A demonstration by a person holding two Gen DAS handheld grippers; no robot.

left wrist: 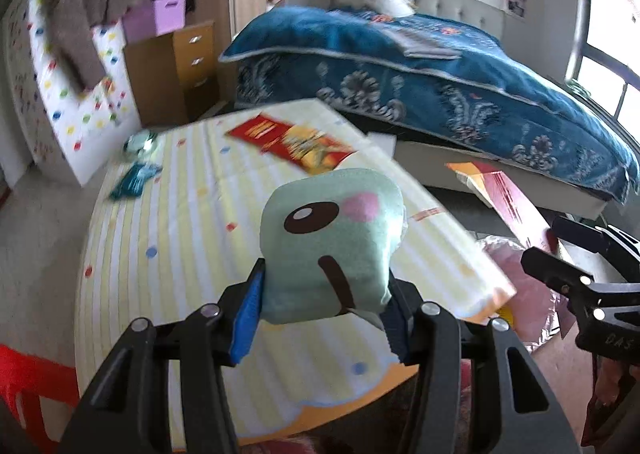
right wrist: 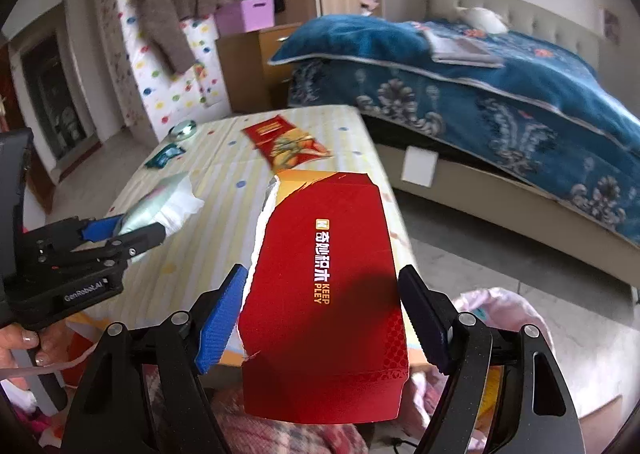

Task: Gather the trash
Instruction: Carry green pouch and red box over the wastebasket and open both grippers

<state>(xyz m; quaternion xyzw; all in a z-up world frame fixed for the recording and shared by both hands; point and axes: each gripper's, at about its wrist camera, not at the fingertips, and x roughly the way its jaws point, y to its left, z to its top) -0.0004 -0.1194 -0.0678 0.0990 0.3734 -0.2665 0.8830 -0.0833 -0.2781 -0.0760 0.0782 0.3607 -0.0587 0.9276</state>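
Observation:
My left gripper (left wrist: 320, 318) is shut on a pale green tissue pack with a cartoon face (left wrist: 332, 250) and holds it above the striped table (left wrist: 168, 238). It also shows in the right wrist view (right wrist: 156, 210). My right gripper (right wrist: 322, 314) is shut on a torn red cardboard box (right wrist: 328, 286), held flat over the table's near right edge. The box shows in the left wrist view (left wrist: 508, 194). On the table lie a red and yellow snack bag (left wrist: 292, 138), a small teal wrapper (left wrist: 136, 178) and a clear crumpled wrapper (left wrist: 140, 142).
A bed with a blue blanket (left wrist: 440, 78) stands to the right behind the table. A wooden drawer unit (left wrist: 176, 70) and a dotted white cabinet (left wrist: 80, 94) are at the back left. A pink plastic bag (right wrist: 504, 310) sits on the floor, below right.

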